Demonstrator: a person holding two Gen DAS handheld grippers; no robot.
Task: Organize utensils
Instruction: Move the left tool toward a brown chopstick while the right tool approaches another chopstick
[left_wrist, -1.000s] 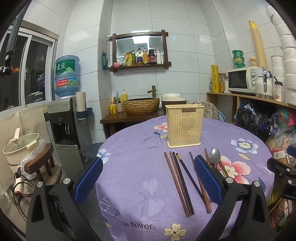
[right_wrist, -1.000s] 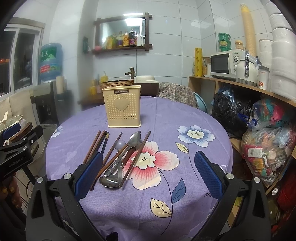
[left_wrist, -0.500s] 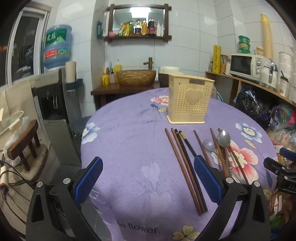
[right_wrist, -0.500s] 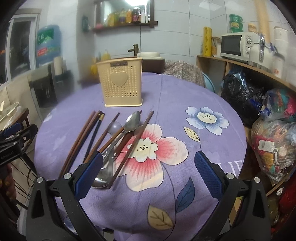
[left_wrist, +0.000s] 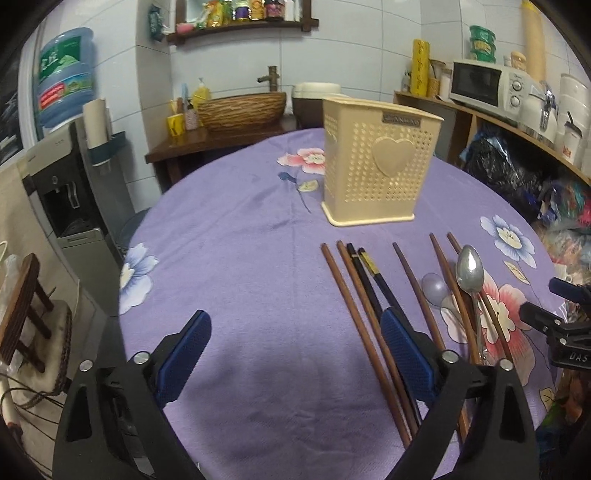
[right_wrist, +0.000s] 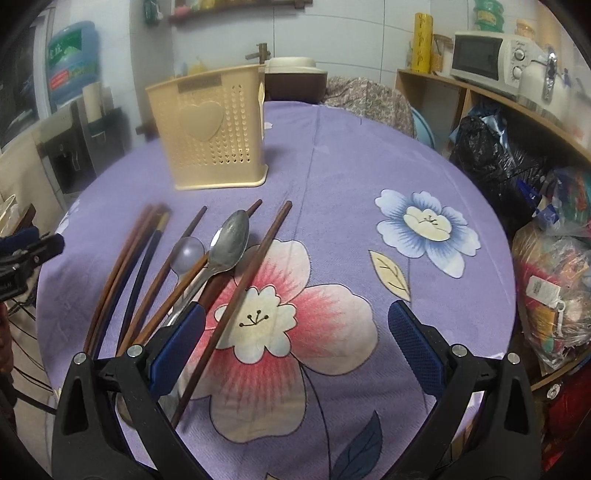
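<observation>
Both sets of jaws stand open with nothing between them. Our left gripper (left_wrist: 295, 354) has just been closing a little, yet only bare purple tablecloth (left_wrist: 240, 240) shows between its blue pads (left_wrist: 184, 350). Its right pad sits over the near ends of the brown chopsticks (left_wrist: 354, 317) and dark chopsticks (left_wrist: 373, 277). Further right we see a small pale spoon (left_wrist: 436, 286) and a metal spoon (left_wrist: 470, 271) lying among more chopsticks. Beyond them stands the cream perforated holder (left_wrist: 376, 166), upright on the cloth. Our right gripper (right_wrist: 295, 339) hangs spread over the pink flower print (right_wrist: 295, 314), its left pad above the spoon handles.
</observation>
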